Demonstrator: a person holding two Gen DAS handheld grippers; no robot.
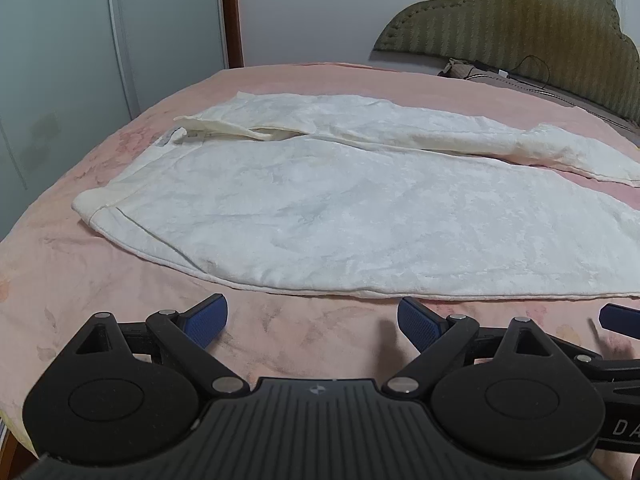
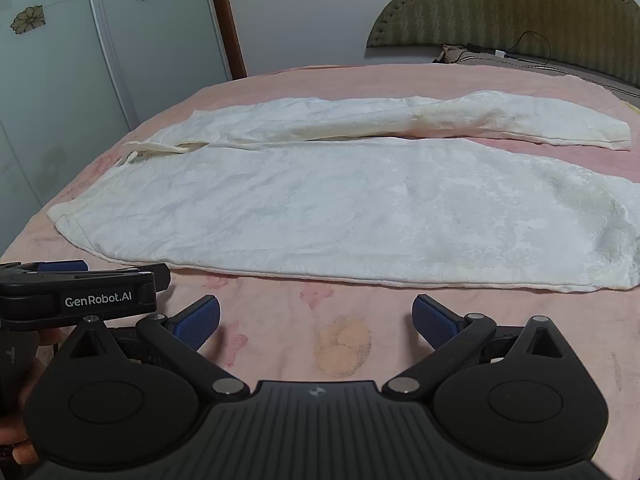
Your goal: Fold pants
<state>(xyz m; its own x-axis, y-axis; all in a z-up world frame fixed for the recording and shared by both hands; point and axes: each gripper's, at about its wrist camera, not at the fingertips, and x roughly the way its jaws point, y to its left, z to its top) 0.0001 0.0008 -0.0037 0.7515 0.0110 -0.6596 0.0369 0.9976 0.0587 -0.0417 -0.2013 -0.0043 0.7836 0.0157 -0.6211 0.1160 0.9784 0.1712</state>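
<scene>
White pants (image 1: 340, 208) lie flat on the pink bed (image 1: 120, 280), waistband at the left, both legs running to the right; the far leg angles slightly away. They also show in the right wrist view (image 2: 340, 208). My left gripper (image 1: 312, 324) is open and empty, just short of the pants' near edge. My right gripper (image 2: 316, 322) is open and empty, also short of the near edge, further right. The left gripper's body shows at the left of the right wrist view (image 2: 80, 292). A blue fingertip (image 1: 618, 318) of the right gripper shows at the left wrist view's right edge.
A green padded headboard (image 1: 520, 28) stands at the back right, with a black cable (image 1: 532, 76) and small items in front of it. Wardrobe doors (image 2: 60, 100) with flower prints stand at the left, beyond the bed's edge.
</scene>
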